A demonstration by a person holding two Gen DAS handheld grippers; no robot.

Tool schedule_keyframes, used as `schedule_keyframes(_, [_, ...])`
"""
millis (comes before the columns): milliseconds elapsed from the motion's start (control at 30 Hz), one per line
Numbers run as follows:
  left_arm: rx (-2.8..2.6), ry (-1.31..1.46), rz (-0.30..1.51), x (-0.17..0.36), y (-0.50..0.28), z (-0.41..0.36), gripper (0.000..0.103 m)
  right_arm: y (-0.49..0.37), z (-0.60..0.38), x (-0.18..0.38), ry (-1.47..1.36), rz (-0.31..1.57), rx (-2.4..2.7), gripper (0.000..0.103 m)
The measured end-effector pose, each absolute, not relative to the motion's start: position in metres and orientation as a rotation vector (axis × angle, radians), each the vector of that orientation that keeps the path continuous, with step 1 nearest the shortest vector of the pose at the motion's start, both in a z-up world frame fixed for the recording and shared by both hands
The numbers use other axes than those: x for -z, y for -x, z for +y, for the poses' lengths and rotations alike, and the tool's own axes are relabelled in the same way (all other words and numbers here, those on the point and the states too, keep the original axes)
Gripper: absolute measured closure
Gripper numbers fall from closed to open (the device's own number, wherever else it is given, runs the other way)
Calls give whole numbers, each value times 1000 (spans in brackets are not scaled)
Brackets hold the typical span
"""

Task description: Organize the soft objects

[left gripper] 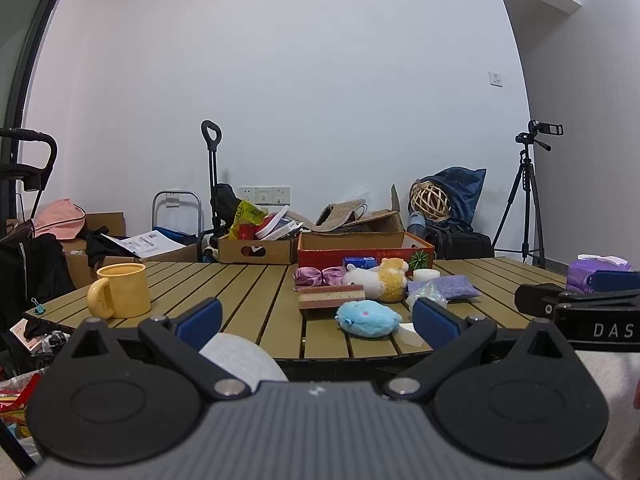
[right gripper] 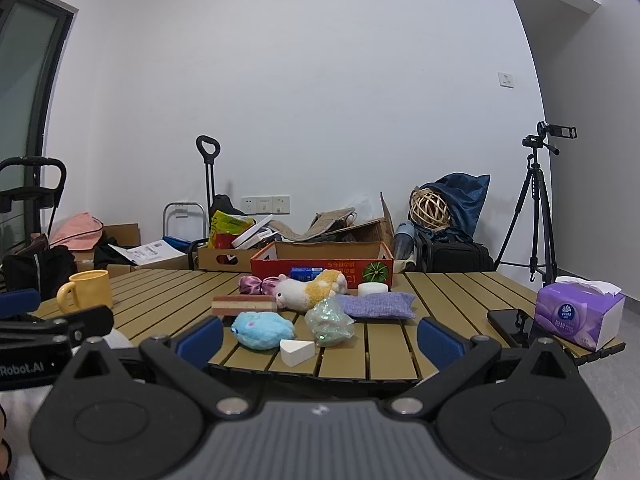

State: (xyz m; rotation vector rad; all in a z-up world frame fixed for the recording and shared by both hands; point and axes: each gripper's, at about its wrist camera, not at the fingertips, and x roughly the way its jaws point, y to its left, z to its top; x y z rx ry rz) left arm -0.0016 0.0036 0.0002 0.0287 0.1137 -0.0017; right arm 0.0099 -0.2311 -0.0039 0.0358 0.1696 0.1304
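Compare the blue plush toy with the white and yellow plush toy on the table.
The blue plush toy is one colour and rounder; the white and yellow plush toy is two-coloured and longer. The blue one lies nearer the table's front edge. Both are soft and lie loose.

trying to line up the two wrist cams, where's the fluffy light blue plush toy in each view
Left wrist view: the fluffy light blue plush toy lies right of centre near the table's front edge, just left of the right blue finger pad.
Right wrist view: the same toy lies left of centre, just right of the left blue finger pad, with a white wedge sponge in front of it.
Shared landmark: the red cardboard box at the table's far edge, behind the toy.
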Motion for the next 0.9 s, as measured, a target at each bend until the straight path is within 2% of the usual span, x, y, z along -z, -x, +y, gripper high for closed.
schedule_keyframes(900, [3,-26,123,1,0,5,0,-11,-234,4,-45,171,-128,0])
